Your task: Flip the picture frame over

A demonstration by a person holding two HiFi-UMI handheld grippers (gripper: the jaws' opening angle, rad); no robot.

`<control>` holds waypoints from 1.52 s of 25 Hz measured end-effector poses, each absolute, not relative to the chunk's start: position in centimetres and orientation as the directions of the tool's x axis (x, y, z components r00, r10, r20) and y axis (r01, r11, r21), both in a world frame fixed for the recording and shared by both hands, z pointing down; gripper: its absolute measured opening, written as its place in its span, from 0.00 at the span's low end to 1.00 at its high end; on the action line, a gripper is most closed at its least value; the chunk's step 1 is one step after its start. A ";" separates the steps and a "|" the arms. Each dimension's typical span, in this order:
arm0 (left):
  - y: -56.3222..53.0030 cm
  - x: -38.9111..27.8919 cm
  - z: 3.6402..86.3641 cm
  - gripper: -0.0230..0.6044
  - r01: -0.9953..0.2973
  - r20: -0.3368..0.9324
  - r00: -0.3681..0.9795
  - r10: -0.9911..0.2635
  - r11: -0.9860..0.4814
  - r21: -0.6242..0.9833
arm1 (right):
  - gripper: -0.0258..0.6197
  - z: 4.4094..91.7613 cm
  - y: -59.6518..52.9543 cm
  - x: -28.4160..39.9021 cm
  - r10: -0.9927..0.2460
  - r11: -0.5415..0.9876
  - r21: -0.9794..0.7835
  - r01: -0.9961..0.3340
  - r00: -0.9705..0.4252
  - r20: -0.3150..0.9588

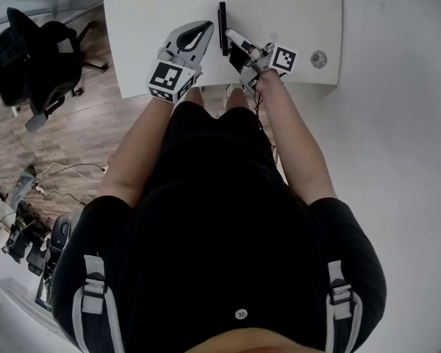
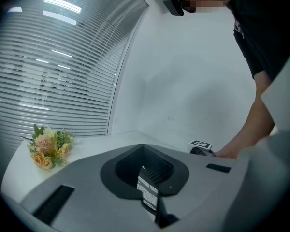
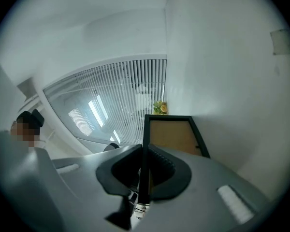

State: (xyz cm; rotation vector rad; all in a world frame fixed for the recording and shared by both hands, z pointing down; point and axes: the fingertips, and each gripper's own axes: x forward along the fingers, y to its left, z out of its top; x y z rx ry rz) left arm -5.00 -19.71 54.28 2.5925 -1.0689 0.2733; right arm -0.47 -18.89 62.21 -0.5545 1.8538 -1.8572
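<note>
We get bright, even indoor light, the white worktop point(image 1: 294, 20) nearly blown out in the head view, ceiling-light reflections glaring on the blinds point(image 2: 53, 71), faint soft shadows, heavy fisheye bending with dark vignetted corners in both gripper views, and the left gripper point(image 2: 143, 153) soft up close.

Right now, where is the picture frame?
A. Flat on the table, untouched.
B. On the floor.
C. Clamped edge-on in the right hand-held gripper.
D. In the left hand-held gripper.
C: the right hand-held gripper pinches the picture frame by its dark border, raised on edge.
</note>
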 end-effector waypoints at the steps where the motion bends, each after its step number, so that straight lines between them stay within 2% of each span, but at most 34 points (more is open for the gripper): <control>1: -19.7 -5.1 54.3 0.05 -0.710 0.295 0.702 -0.648 -0.667 0.225 | 0.12 62.3 -18.9 -0.5 -0.577 0.008 -0.999 0.038 -0.816 -0.036; 13: -19.9 -4.4 53.9 0.05 -0.700 0.282 0.713 -0.642 -0.679 0.221 | 0.12 62.7 -19.1 0.3 -0.584 -0.002 -1.000 0.016 -0.811 -0.012; 17: -19.9 -3.4 53.5 0.05 -0.690 0.282 0.721 -0.633 -0.690 0.219 | 0.16 62.8 -19.5 1.5 -0.607 0.013 -0.998 -0.058 -0.793 0.038; 21: -20.0 -3.0 53.4 0.05 -0.686 0.286 0.725 -0.626 -0.693 0.220 | 0.13 63.6 -20.0 3.2 -0.638 -0.001 -0.990 -0.140 -0.763 0.108; 38: -20.6 -3.1 53.5 0.05 -0.695 0.287 0.717 -0.635 -0.686 0.216 | 0.12 66.5 -20.2 6.5 -0.669 -0.071 -0.966 -0.249 -0.706 0.231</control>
